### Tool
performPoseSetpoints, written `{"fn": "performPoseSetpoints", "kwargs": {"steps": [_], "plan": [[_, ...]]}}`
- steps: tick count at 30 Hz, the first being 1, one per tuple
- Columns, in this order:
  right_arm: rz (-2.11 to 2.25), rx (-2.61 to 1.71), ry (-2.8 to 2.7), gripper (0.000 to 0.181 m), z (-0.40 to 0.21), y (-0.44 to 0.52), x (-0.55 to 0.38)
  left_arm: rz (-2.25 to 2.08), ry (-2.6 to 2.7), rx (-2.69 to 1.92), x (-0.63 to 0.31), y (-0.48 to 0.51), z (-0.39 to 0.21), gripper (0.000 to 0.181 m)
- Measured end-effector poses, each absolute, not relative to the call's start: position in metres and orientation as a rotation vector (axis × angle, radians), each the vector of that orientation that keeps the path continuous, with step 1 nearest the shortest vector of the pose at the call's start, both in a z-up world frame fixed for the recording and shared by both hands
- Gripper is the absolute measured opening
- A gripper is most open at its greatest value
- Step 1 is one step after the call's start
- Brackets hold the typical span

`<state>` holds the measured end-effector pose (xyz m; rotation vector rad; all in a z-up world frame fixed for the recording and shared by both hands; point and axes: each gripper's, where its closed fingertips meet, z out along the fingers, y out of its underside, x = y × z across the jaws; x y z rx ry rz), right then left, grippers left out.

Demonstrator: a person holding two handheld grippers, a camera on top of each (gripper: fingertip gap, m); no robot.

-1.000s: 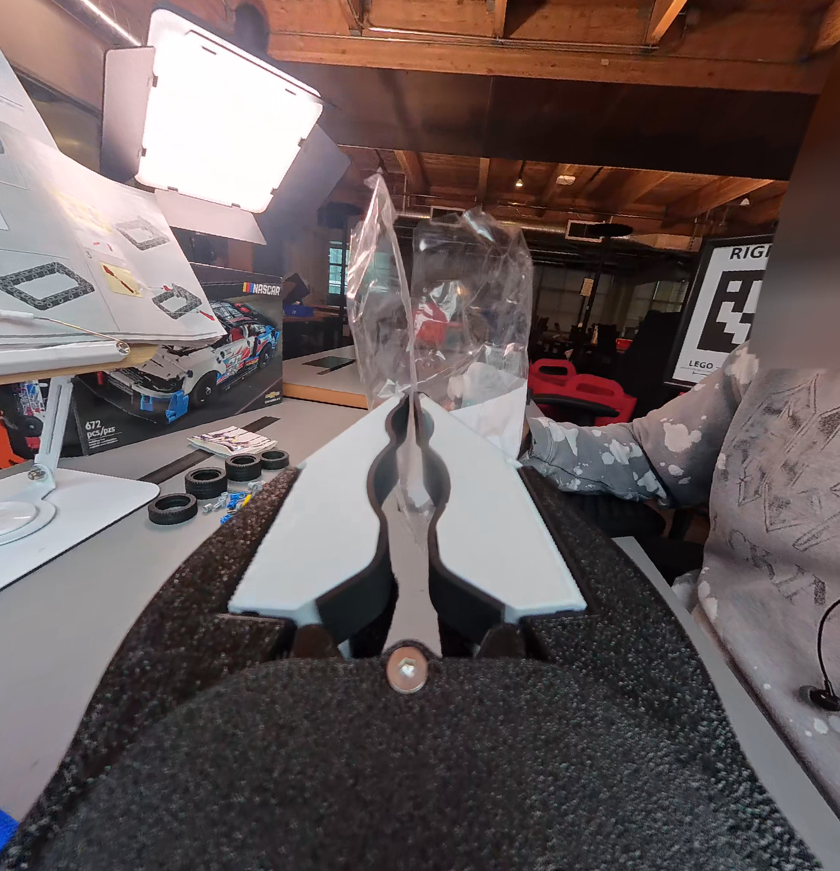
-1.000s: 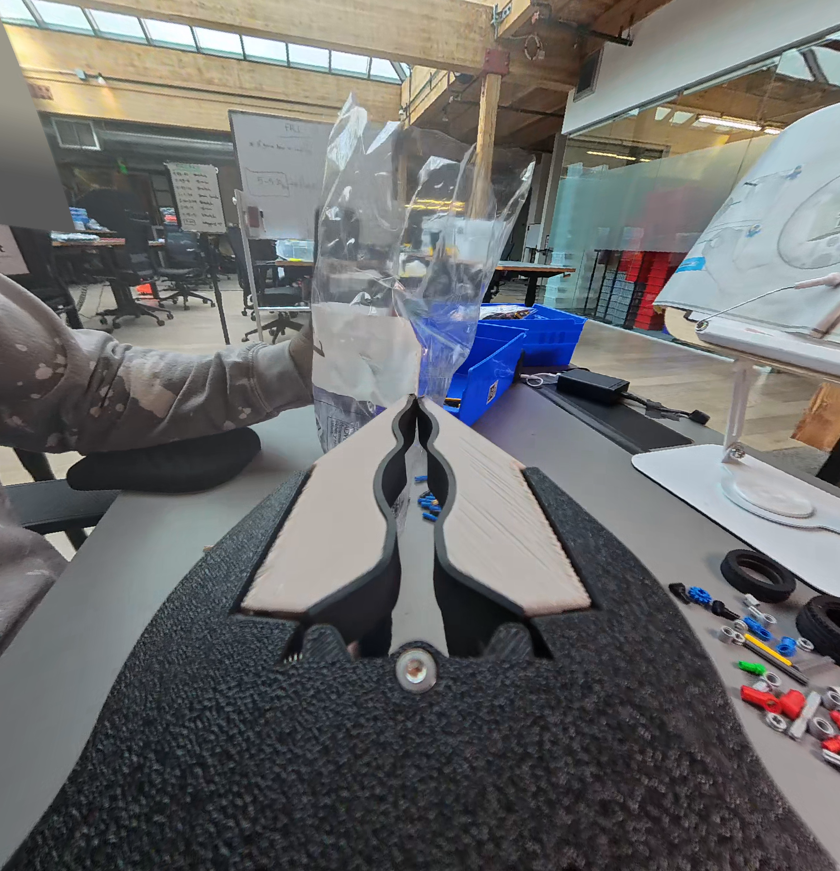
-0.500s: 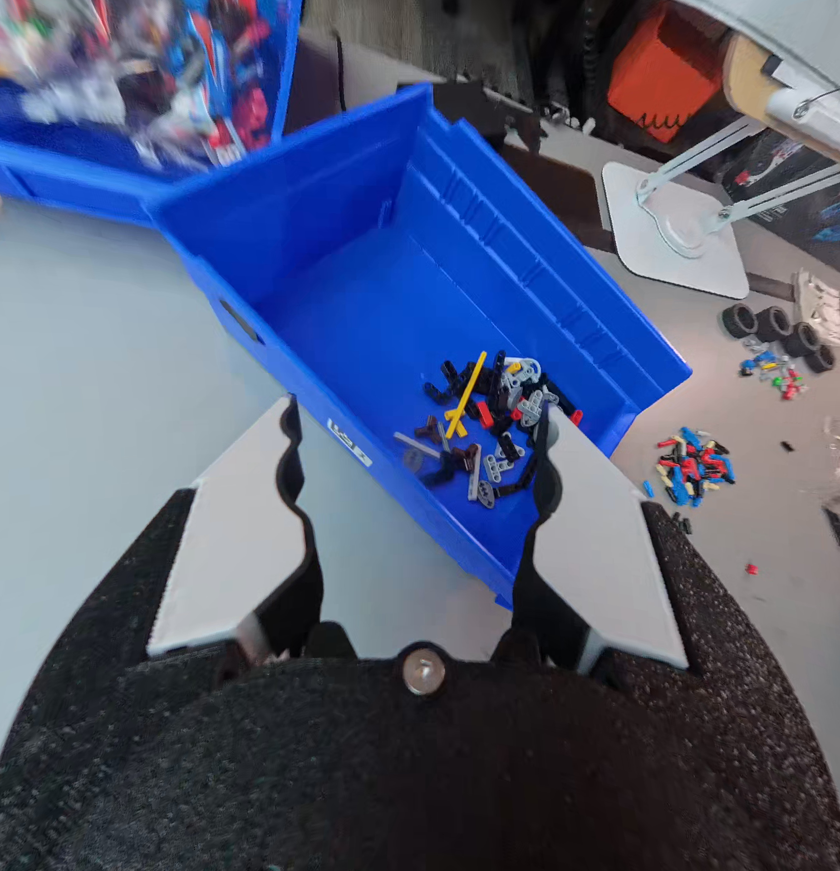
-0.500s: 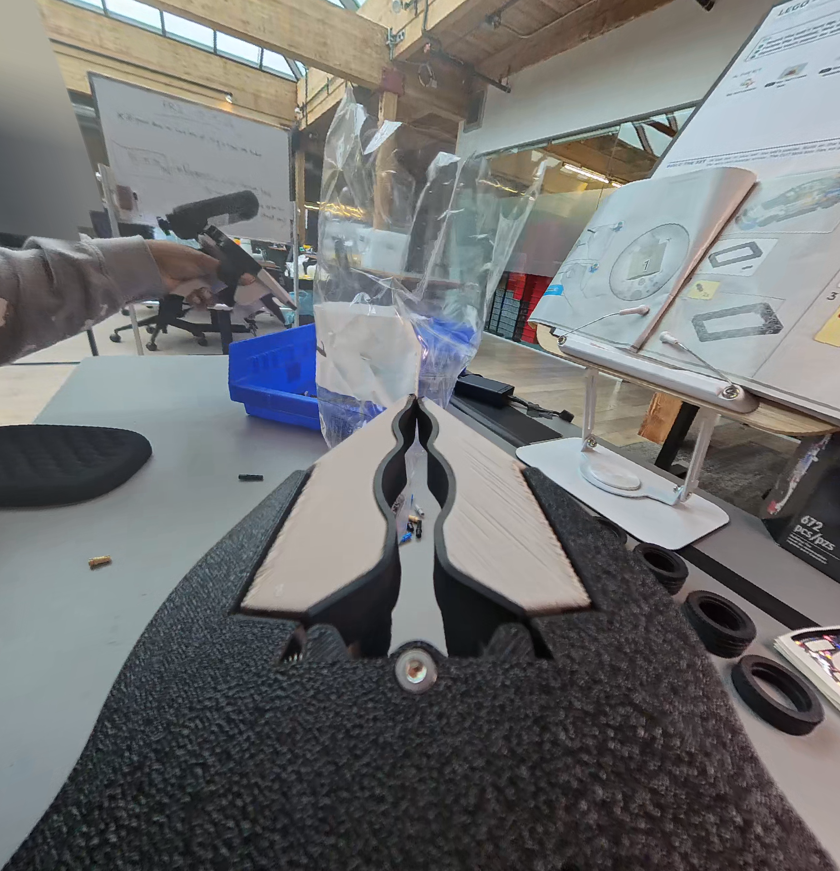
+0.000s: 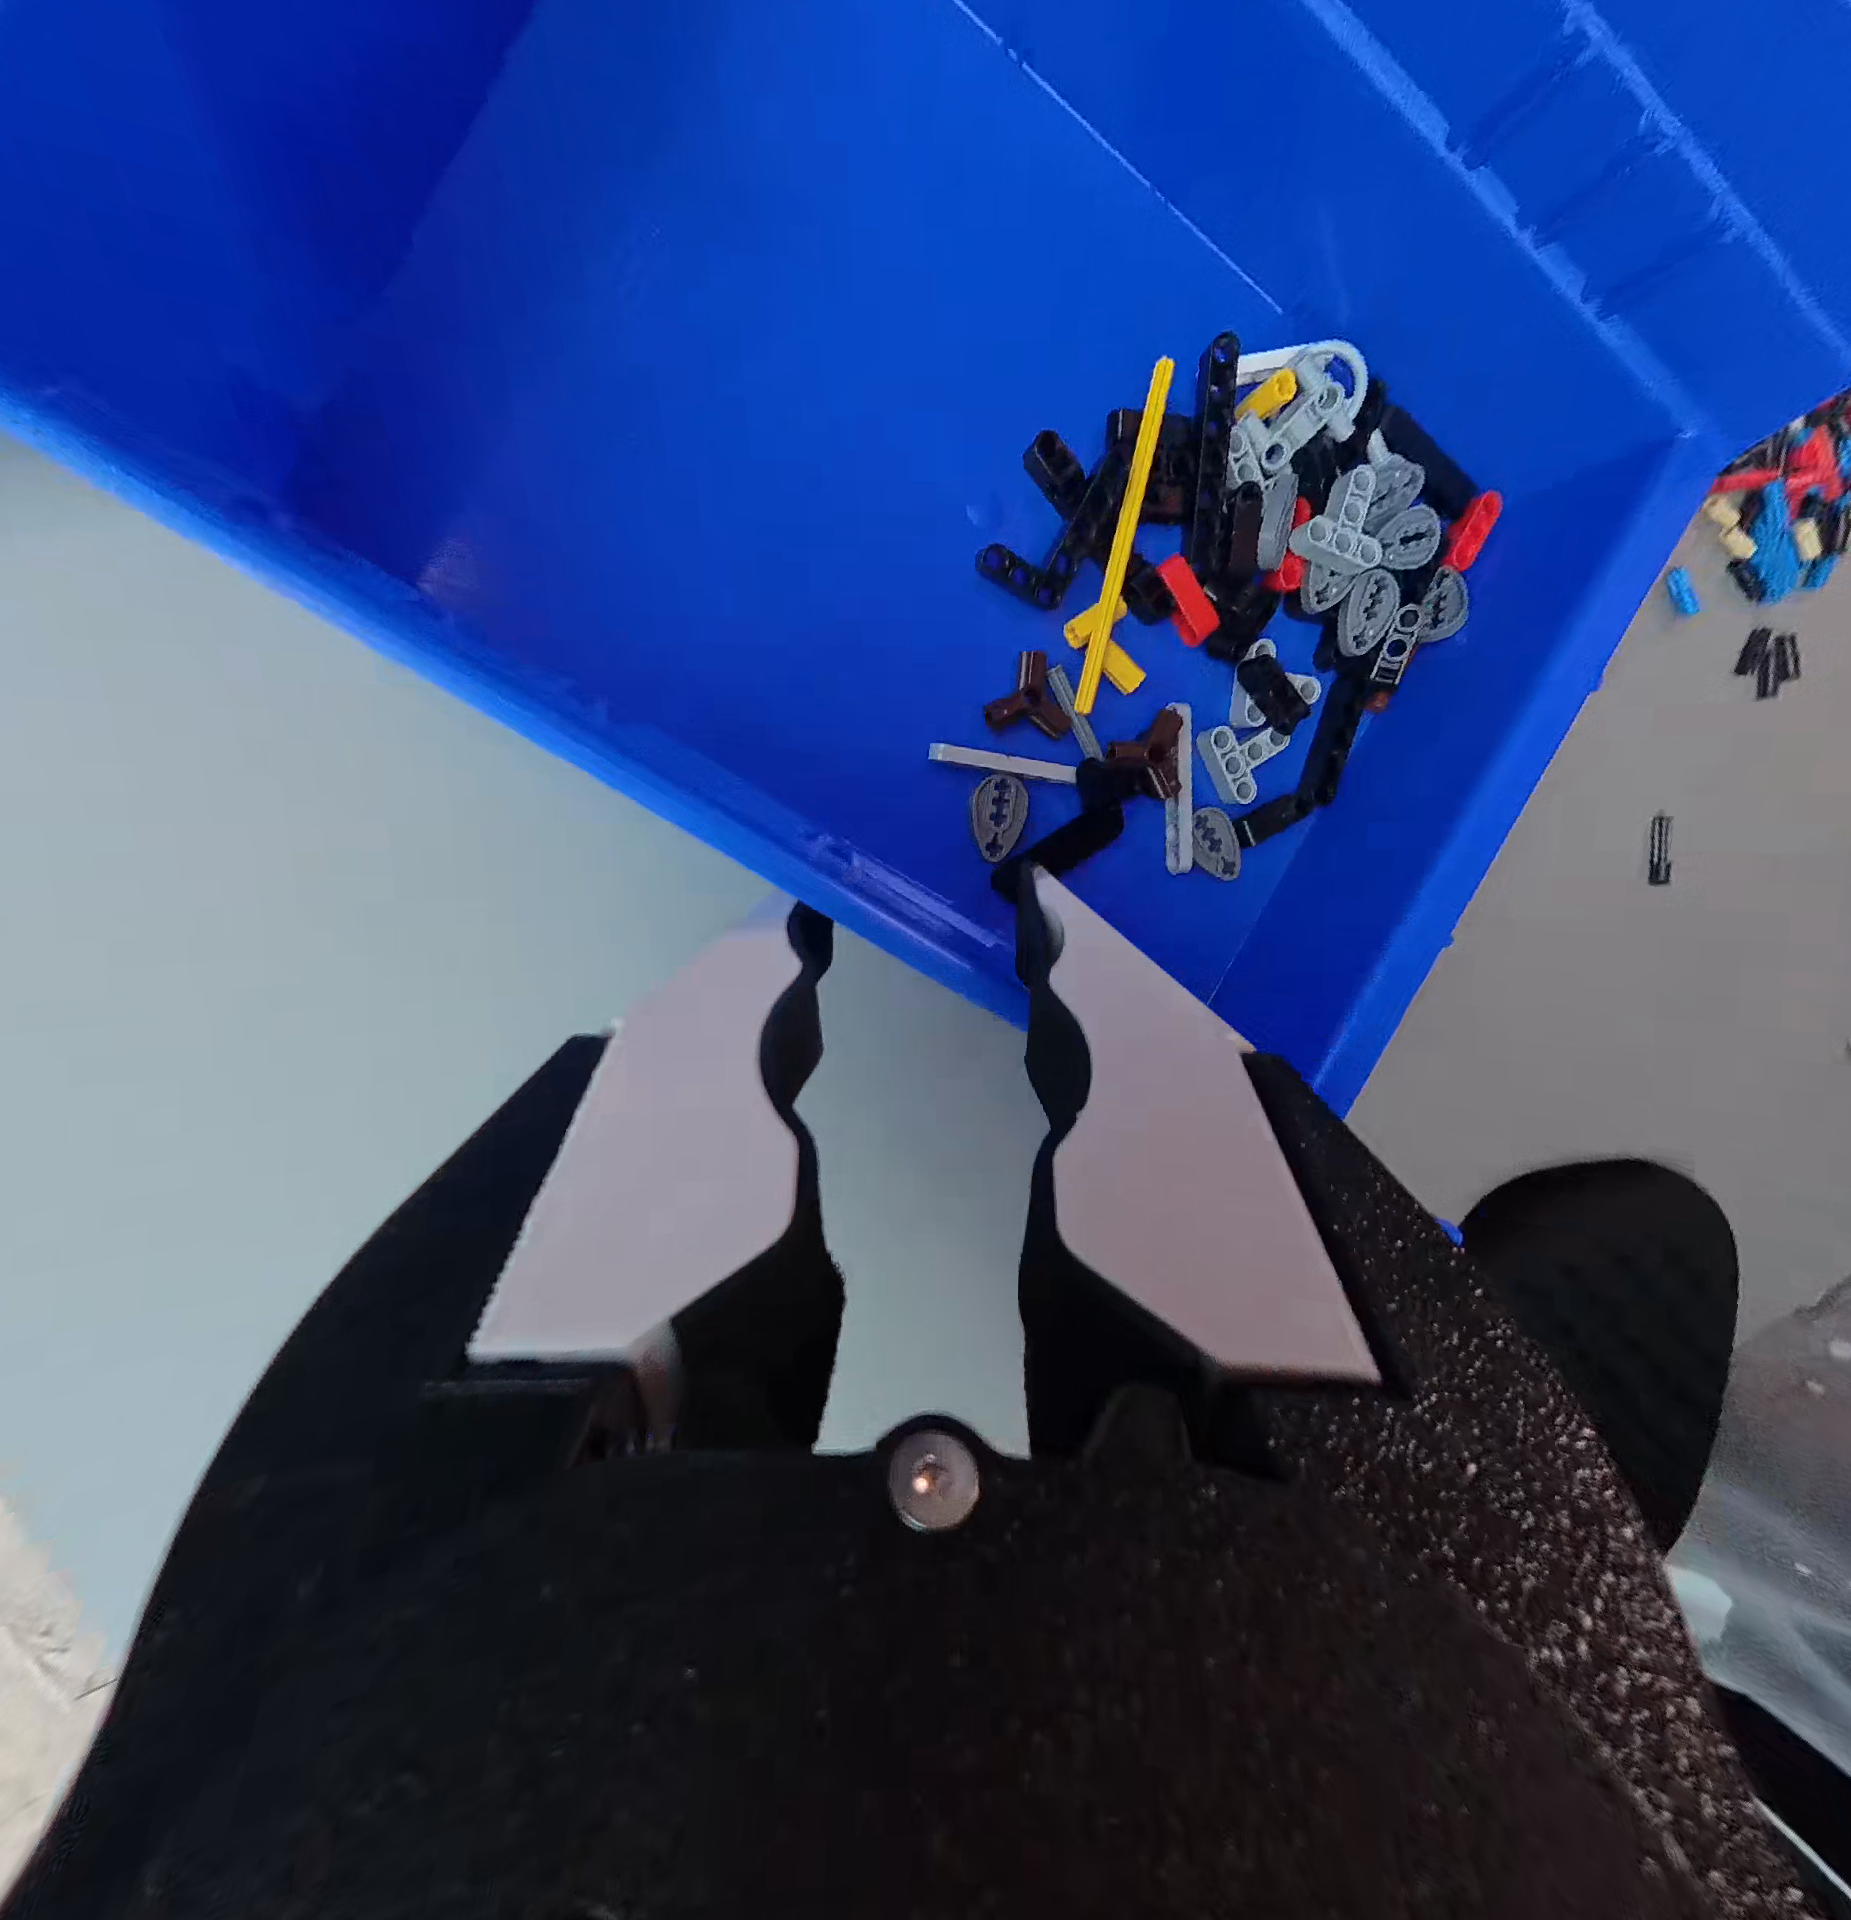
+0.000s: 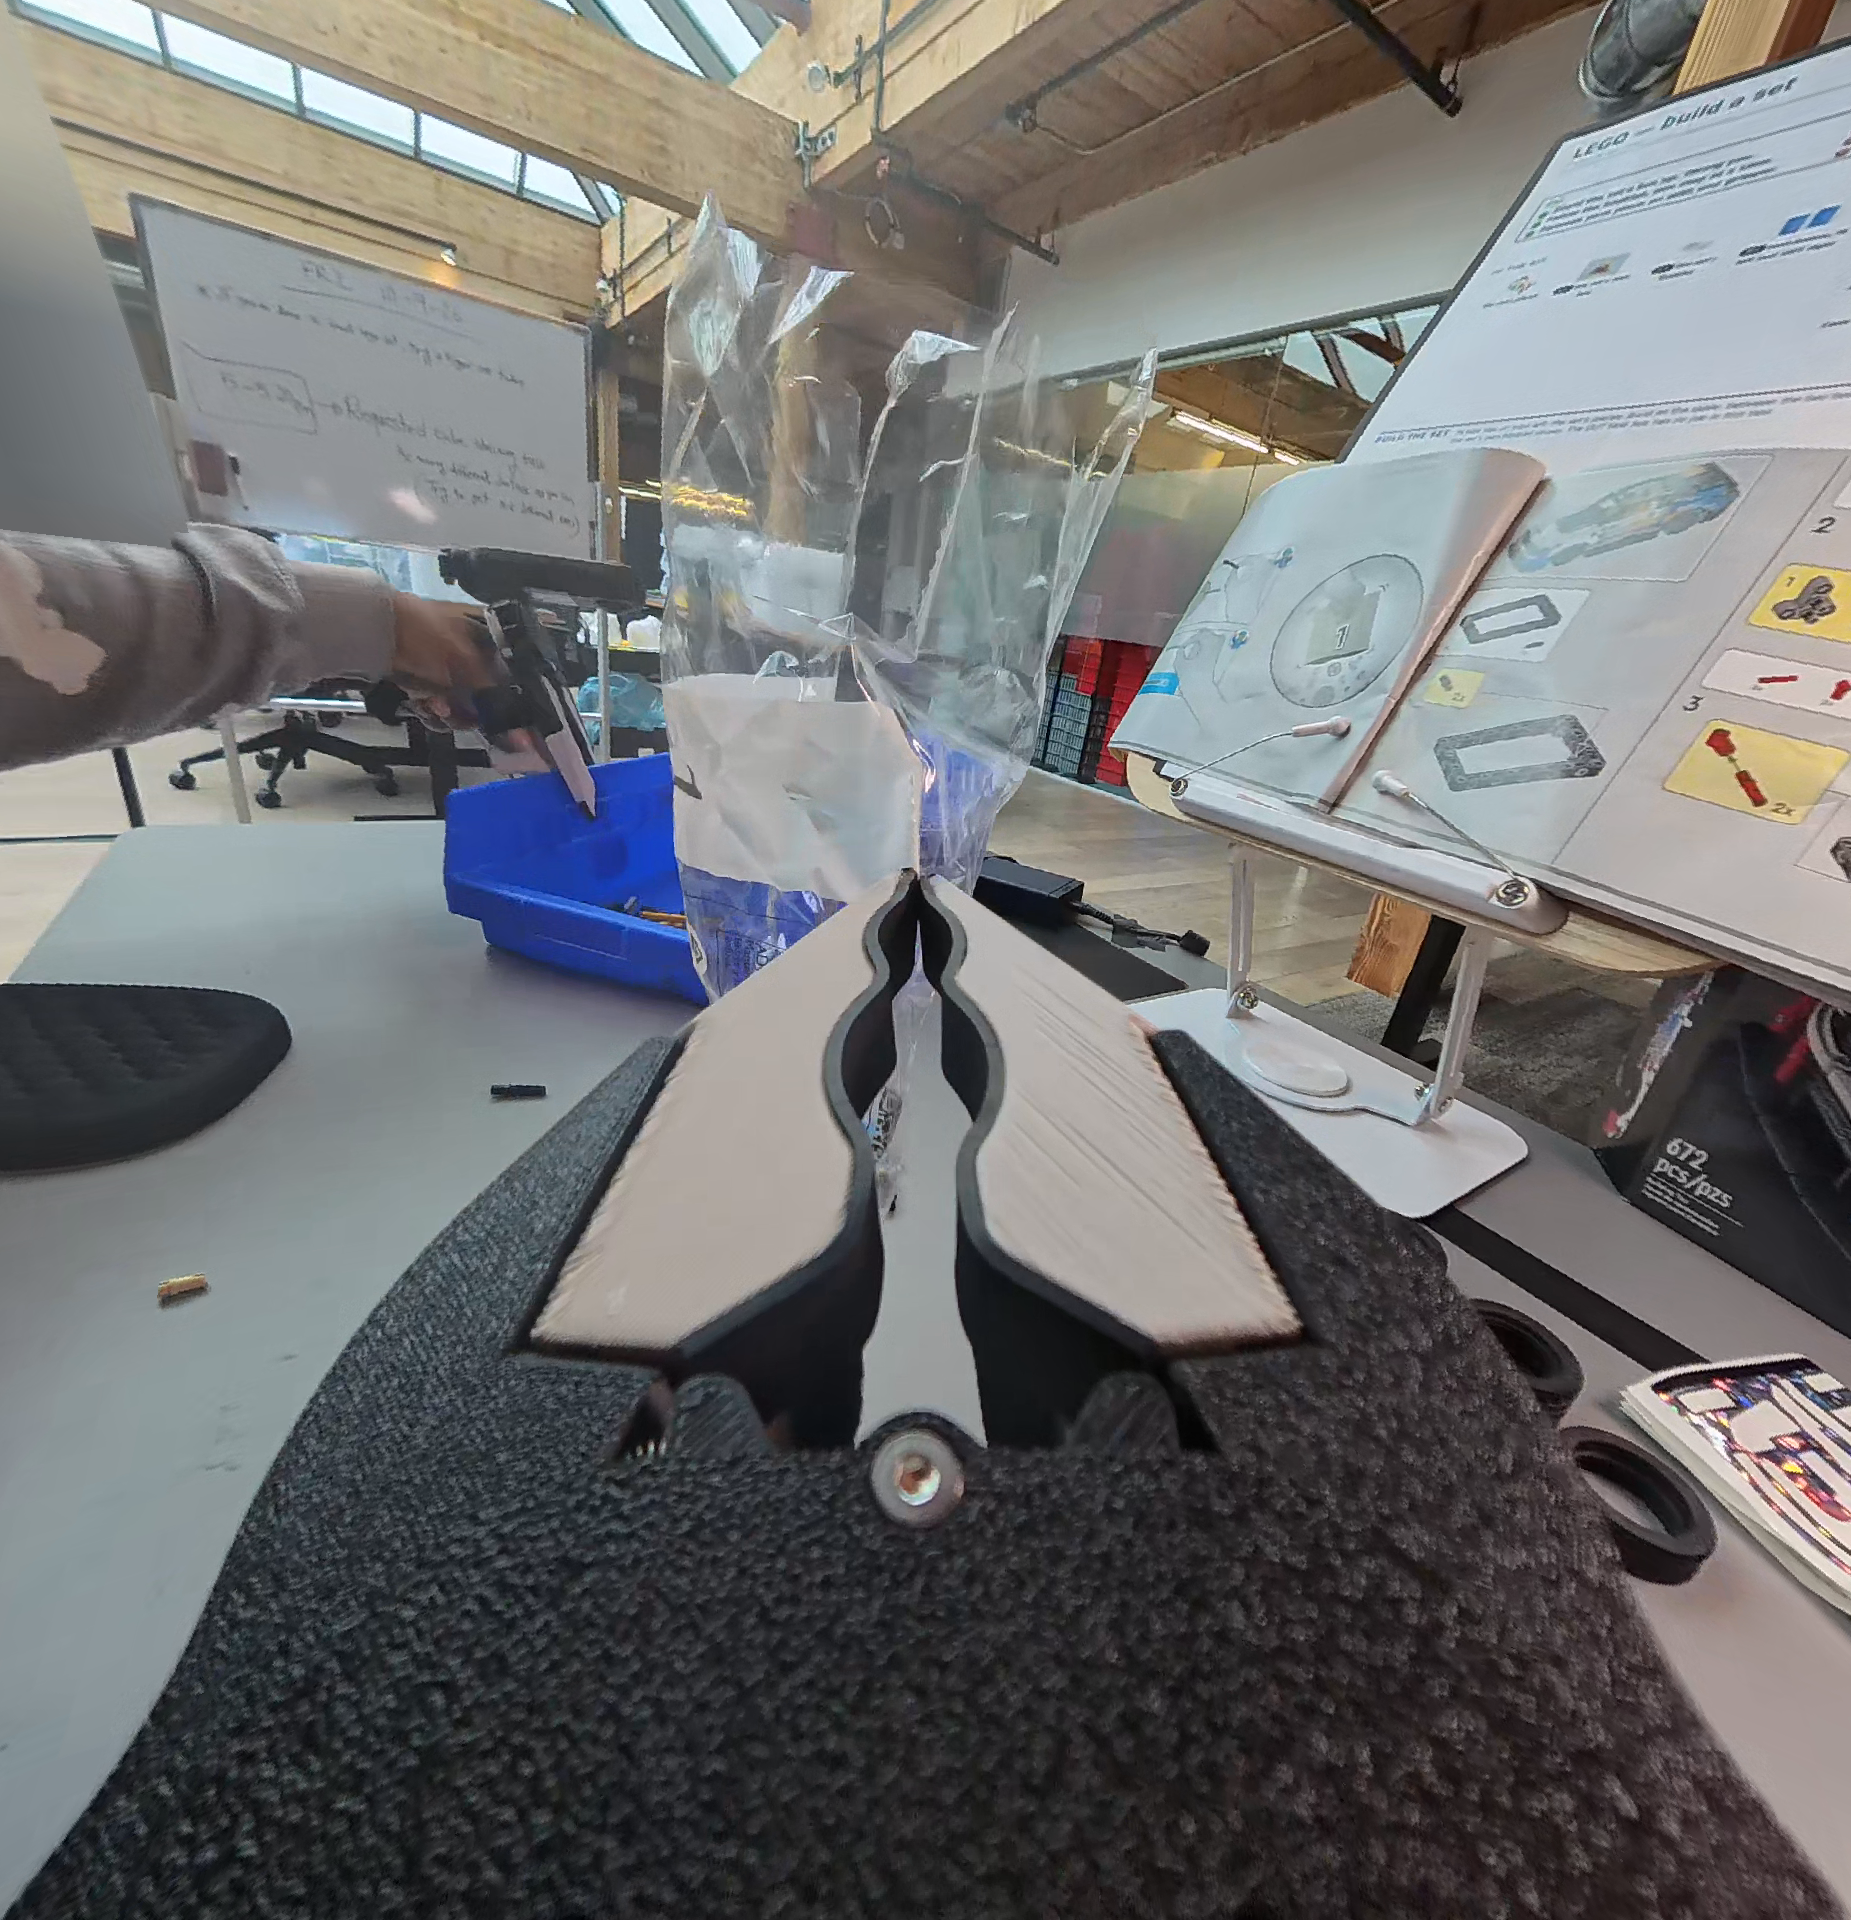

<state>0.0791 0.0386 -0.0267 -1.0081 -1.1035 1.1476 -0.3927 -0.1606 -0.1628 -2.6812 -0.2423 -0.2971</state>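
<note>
In the left wrist view my left gripper [image 5: 916, 902] is open, its jaws narrowed around the near wall of a blue bin [image 5: 692, 416]: one fingertip is outside the wall, the other inside. Small black, grey, yellow and red building pieces [image 5: 1243, 582] lie in the bin's corner just beyond. In the right wrist view my right gripper [image 6: 916, 883] is shut on a clear plastic bag [image 6: 827, 582], held upright above the grey table. The blue bin [image 6: 557, 883] stands behind it, with the left gripper [image 6: 547, 717] dipping into it from a person's sleeve [image 6: 121, 644].
A stand with an open instruction booklet [image 6: 1420, 644] on a white base [image 6: 1399, 1132] is at the right, with black tyres [image 6: 1648, 1527], a set box [image 6: 1752, 1174] and a sticker sheet [image 6: 1773, 1455]. A black pad [image 6: 100, 1060] lies left. Loose pieces [image 5: 1783, 520] lie beside the bin. The left gripper's tips are roughly 55 cm from the right gripper's.
My left gripper let go of the bag, swung down to the blue bin, and its jaws have narrowed around the bin's near wall. My right gripper still holds the bag and has turned right.
</note>
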Motion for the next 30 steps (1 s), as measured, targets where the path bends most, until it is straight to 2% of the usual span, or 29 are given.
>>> {"fn": "performPoseSetpoints", "kwargs": {"steps": [6, 10, 11, 13, 17, 20, 25, 27, 30], "plan": [[1.152, -1.027, -1.068, 0.0, -0.026, 0.047, 0.082, -0.325, 0.106, -2.729, -0.388, -0.141, -0.162, 0.027], [1.137, -1.047, -1.054, 0.0, -0.028, 0.054, 0.085, -0.279, 0.107, -2.689, -0.388, -0.115, -0.158, 0.018], [1.134, -1.052, -1.053, 0.0, -0.029, 0.055, 0.085, -0.271, 0.076, -2.686, -0.388, -0.112, -0.157, 0.018], [1.129, -1.057, -1.053, 0.0, -0.03, 0.057, 0.086, -0.243, -0.005, -2.696, -0.39, -0.111, -0.157, 0.03], [1.114, -1.053, -1.034, 0.0, -0.026, 0.063, 0.088, -0.128, -0.147, -2.648, -0.397, -0.113, -0.151, 0.036], [1.095, -1.04, -1.002, 0.0, -0.016, 0.07, 0.097, 0.064, -0.116, -2.408, -0.386, -0.092, -0.109, 0.039], [1.065, -1.02, -0.923, 0.0, 0.004, 0.082, 0.115, 0.026, 0.347, -2.018, -0.215, -0.044, -0.04, 0.038], [1.032, -1.026, -0.898, 0.0, 0.008, 0.087, 0.121, -0.119, 0.553, -1.918, -0.12, -0.034, -0.044, 0.038], [0.996, -1.04, -0.863, 0.0, 0.014, 0.095, 0.129, -0.327, 0.769, -1.883, 0.001, -0.023, -0.084, 0.037]]}}
